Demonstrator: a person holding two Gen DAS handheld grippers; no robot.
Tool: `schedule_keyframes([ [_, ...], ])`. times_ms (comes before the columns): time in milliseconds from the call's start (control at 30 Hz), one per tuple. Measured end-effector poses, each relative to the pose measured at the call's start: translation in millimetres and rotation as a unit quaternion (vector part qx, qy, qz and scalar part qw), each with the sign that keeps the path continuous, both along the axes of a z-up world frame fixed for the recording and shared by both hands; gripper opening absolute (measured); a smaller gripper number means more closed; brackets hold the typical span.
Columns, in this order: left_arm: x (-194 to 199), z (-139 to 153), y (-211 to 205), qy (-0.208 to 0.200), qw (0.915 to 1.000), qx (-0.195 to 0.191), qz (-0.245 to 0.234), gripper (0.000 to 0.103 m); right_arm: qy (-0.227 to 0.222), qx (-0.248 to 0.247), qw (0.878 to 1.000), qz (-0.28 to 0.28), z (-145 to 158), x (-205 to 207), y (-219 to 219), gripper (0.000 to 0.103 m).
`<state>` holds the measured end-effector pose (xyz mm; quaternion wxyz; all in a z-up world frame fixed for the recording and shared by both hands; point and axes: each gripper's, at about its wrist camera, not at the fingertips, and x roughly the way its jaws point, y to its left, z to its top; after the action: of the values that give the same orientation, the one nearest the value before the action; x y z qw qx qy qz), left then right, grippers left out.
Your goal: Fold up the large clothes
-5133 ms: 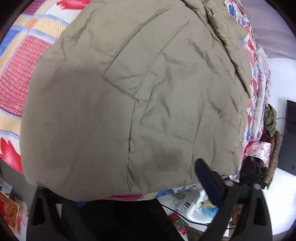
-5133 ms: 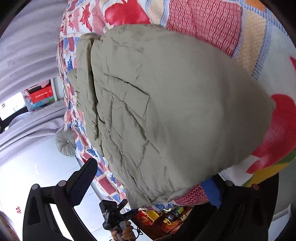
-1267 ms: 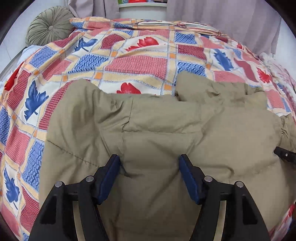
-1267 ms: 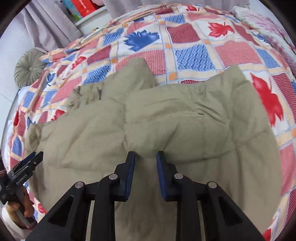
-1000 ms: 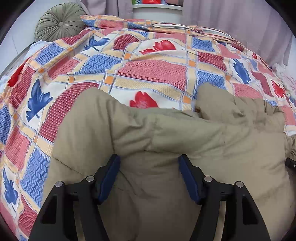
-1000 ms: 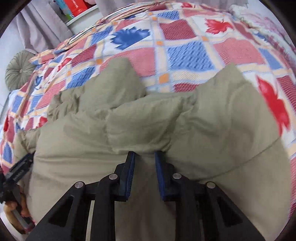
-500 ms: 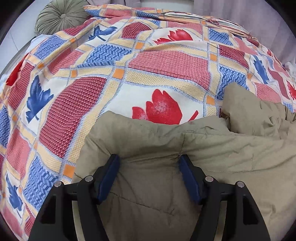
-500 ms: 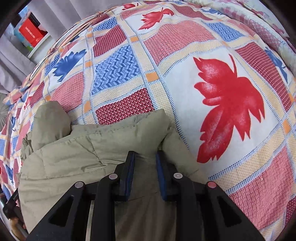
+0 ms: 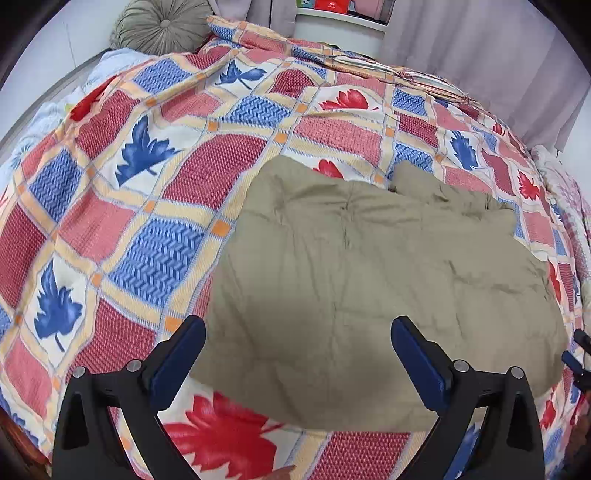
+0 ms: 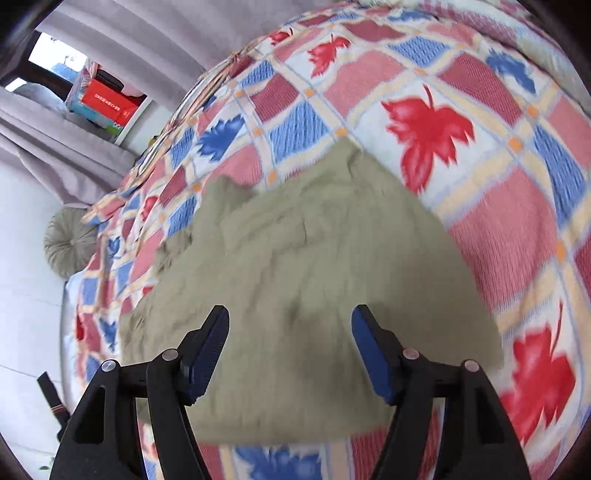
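Observation:
A khaki quilted jacket (image 9: pixel 369 280) lies folded into a compact bundle on the bed. It also shows in the right wrist view (image 10: pixel 306 295), slightly blurred. My left gripper (image 9: pixel 297 339) is open and empty, held above the jacket's near left part. My right gripper (image 10: pixel 290 332) is open and empty above the jacket's near edge. Neither gripper touches the fabric. A lump of cloth sticks up at the far edge of the bundle (image 9: pixel 417 181).
The bed is covered by a red, blue and cream leaf-patterned quilt (image 9: pixel 155 192). A round green cushion (image 9: pixel 162 24) lies at the far left corner. Grey curtains (image 9: pixel 480 51) and a shelf with red boxes (image 10: pixel 107 103) stand behind the bed.
Both grippers have let go of the jacket's edge and pulled back and up. The right gripper, shut on the fabric before, is now open. The jacket now lies folded over.

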<state>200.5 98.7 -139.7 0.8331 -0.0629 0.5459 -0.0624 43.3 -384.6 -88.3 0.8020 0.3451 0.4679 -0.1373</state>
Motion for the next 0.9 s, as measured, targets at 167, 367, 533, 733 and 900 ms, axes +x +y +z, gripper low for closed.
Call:
schedule_keyframes([
  [167, -32.5, -24.9, 12.8, 0.060, 0.9961, -0.062, 0.017, 0.102, -0.003, 0.070, 0.997, -0.024, -11.4, -55.8, 12.9, 0.082],
  [367, -62.6, -56.8, 33.7, 0.116, 0.9829, -0.130, 0.061, 0.102, 0.022, 0.130, 0.990, -0.051, -53.5, -93.3, 22.9, 0.084],
  [533, -65.4, -89.7, 51.8, 0.148, 0.9622, -0.203, 0.106, 0.102, 0.017, 0.202, 0.976, -0.086, -90.5, -107.2, 21.0, 0.103],
  [733, -46.2, -113.6, 39.9, 0.162, 0.9522, -0.233, 0.114, 0.102, -0.023, 0.250, 0.960, -0.122, -106.3, -105.7, 10.1, 0.103],
  [900, -18.1, -113.2, 39.2, 0.149, 0.9455, -0.255, 0.138, 0.102, -0.044, 0.264, 0.956, -0.121, -115.5, -80.4, -0.3, 0.103],
])
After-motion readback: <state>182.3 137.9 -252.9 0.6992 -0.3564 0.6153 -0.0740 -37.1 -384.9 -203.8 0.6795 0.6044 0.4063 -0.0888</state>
